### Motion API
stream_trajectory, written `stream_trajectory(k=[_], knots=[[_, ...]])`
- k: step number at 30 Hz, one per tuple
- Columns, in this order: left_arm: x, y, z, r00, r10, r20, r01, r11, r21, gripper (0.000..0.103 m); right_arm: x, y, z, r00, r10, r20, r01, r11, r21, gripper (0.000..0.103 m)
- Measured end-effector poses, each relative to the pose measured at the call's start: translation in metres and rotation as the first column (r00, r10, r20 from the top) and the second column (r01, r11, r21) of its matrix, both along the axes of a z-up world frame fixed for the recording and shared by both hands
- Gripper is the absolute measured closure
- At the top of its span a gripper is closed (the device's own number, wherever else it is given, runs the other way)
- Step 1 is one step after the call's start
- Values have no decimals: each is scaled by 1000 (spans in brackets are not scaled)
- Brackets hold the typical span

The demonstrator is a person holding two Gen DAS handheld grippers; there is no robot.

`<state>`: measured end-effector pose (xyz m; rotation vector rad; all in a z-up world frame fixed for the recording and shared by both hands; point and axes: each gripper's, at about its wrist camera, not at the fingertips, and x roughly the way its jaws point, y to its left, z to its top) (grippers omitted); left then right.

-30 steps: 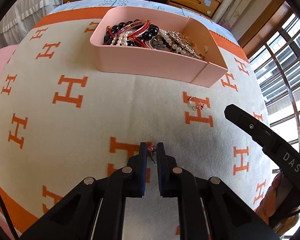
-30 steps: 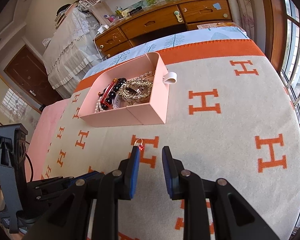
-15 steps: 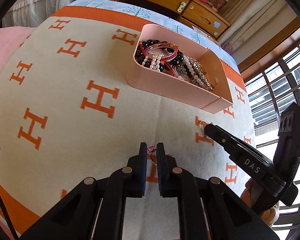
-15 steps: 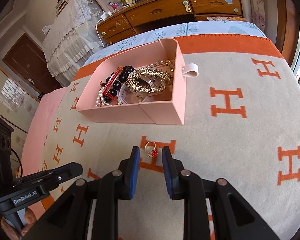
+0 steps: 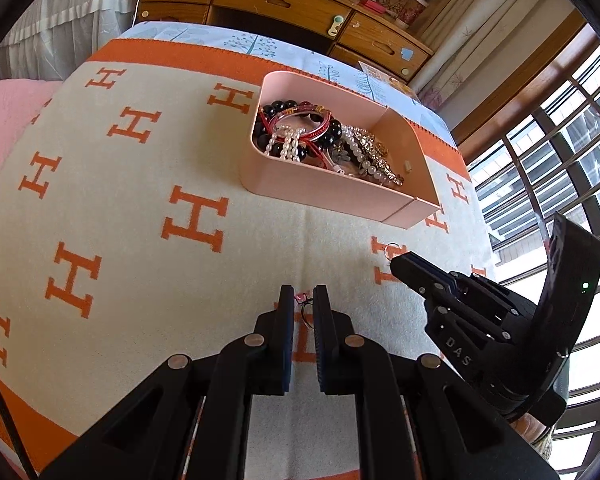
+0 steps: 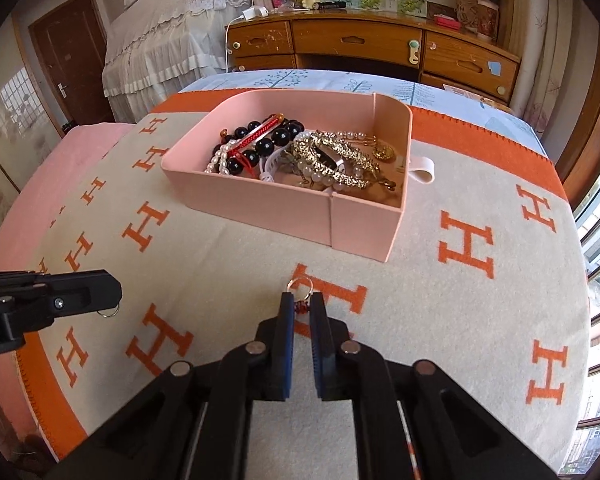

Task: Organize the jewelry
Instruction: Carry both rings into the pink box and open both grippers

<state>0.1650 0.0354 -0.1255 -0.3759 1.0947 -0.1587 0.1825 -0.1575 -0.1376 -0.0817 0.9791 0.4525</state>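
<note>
Left tongs pinch a pink-stoned ring just above the blanket. Right tongs are nearly pressed together around a red-stoned ring — whether the pads grip it cannot be told. The pink box beyond holds beads, pearls and gold chains — well apart from both rings.

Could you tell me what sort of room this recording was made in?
Most likely a bedroom at home: the work surface is a bed under an H-patterned blanket, a wooden dresser stands behind it, and a lace-draped bed sits near a door.
</note>
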Motion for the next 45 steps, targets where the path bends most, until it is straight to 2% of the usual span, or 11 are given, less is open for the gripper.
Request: stream_trajectory(k=[4, 11, 16, 20, 24, 28, 30, 32, 34, 38, 45], knots=[[8, 5, 25, 999, -19, 47, 18, 1000, 12, 96, 1, -7, 38, 999, -23, 40, 20, 997, 77, 96], [44, 14, 97, 986, -49, 161, 45, 999, 26, 96, 23, -12, 124, 984, -82, 155, 56, 984, 168, 96], [90, 8, 127, 977, -56, 206, 36, 994, 102, 96, 51, -7, 161, 974, -119, 194, 83, 979, 185, 95], [129, 3, 116, 984, -69, 165, 45, 988, 146, 96, 83, 1, 153, 977, -137, 166, 110, 981, 163, 95], [157, -4, 84, 991, -81, 103, 60, 980, 191, 96, 109, 12, 122, 984, -146, 104, 135, 985, 108, 95], [173, -7, 53, 995, -93, 45, 82, 975, 205, 96, 124, 18, 91, 985, -162, 60, 157, 985, 68, 95], [178, -8, 43, 994, -105, 22, 98, 974, 206, 88, 132, 19, 80, 982, -185, 33, 183, 982, 42, 95], [180, -7, 37, 994, -104, 17, 98, 974, 206, 58, 137, 16, 69, 978, -207, 5, 207, 978, 33, 95], [177, -6, 38, 994, -101, 42, 89, 971, 221, 45, 139, 13, 64, 975, -222, -9, 222, 975, 31, 94], [169, -3, 46, 991, -109, 72, 89, 967, 239, 43, 137, 7, 62, 971, -238, -4, 238, 971, 37, 94], [143, -2, 69, 984, -119, 131, 79, 957, 280, 25, 114, -1, 74, 968, -251, 6, 250, 965, 85, 94]])
